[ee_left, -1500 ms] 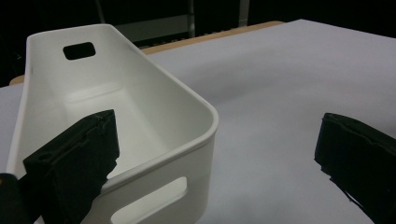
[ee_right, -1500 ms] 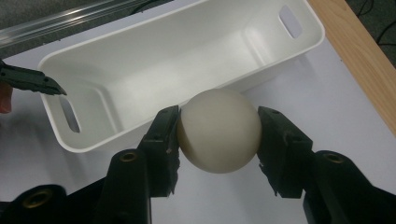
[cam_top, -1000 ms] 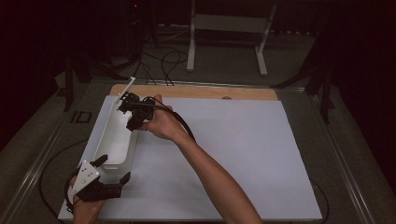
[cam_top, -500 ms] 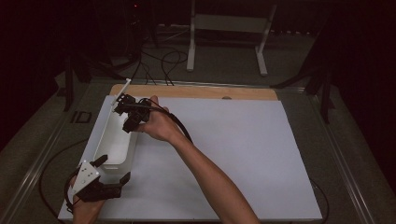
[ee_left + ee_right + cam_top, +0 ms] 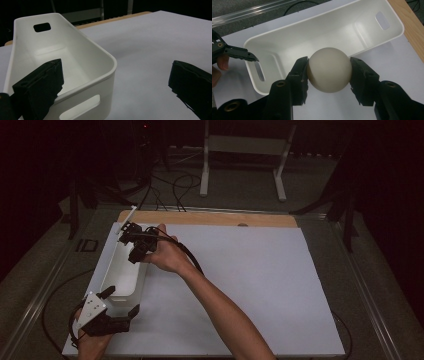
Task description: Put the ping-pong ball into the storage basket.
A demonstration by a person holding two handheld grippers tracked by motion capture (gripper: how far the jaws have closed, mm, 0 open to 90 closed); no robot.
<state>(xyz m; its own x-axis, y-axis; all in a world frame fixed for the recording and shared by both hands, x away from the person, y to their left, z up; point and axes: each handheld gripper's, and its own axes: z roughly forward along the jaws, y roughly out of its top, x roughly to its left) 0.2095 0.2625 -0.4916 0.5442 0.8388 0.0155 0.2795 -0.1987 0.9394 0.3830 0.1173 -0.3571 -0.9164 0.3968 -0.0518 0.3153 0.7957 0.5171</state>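
Ball (image 5: 329,69) is hanging clamped in the right gripper (image 5: 329,71) above the white bin (image 5: 287,42), not yet dropped; left gripper (image 5: 115,82), jaws apart, is straddling the bin's end.

Dim room w/ dark, murky edges; white table sheet (image 5: 250,285) lit from above, close-ups slightly soft.

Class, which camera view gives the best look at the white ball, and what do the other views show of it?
The right gripper view: the white ball sits large and close, clamped between the right claw over the white bin. In the high view the hand and claw cover the ball. The left gripper view looks at the bin's near end instead.
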